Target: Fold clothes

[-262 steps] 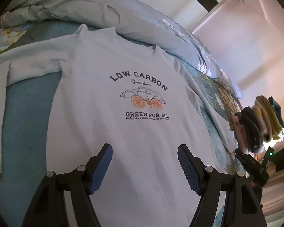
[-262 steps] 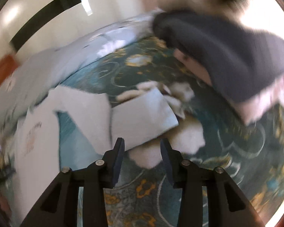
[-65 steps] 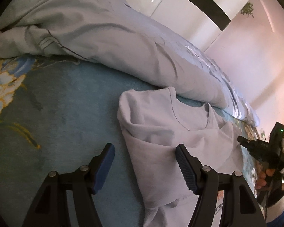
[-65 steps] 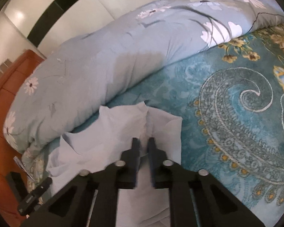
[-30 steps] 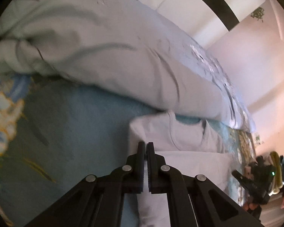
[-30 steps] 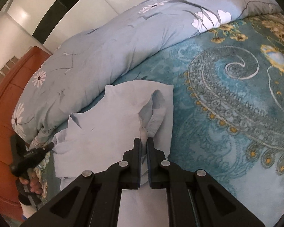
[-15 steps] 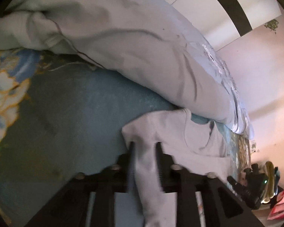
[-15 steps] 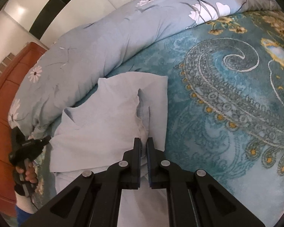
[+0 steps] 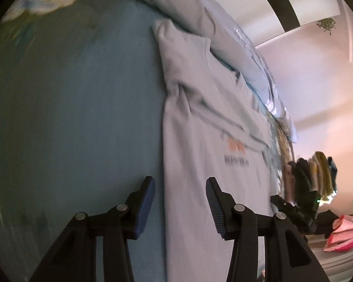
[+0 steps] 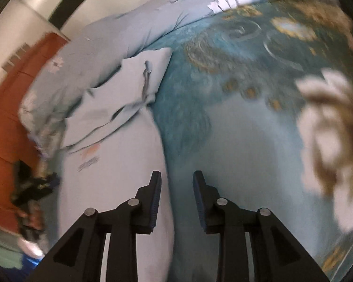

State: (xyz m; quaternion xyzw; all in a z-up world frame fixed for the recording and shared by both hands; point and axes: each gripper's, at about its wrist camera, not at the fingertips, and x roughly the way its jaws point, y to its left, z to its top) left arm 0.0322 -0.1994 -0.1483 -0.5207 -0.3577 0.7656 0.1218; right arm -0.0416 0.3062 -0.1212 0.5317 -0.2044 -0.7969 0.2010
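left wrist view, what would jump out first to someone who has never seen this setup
The pale grey t-shirt with its sleeves folded in over the chest, lying lengthwise on the teal patterned bedspread, takes the eye first. The open left gripper straddles the shirt's near side edge. Behind the collar runs a rolled light blue duvet, and a stack of folded clothes sits at the far right.

Left gripper [image 9: 180,208] hovers with jaws spread wide, nothing between them. Pale T-shirt [image 9: 200,127] lies on teal bedspread [image 9: 77,108], sleeves folded inward over the chest print. Collar end touches the grey duvet [image 9: 200,16]. Folded clothes stack [image 9: 310,178] sits at right.
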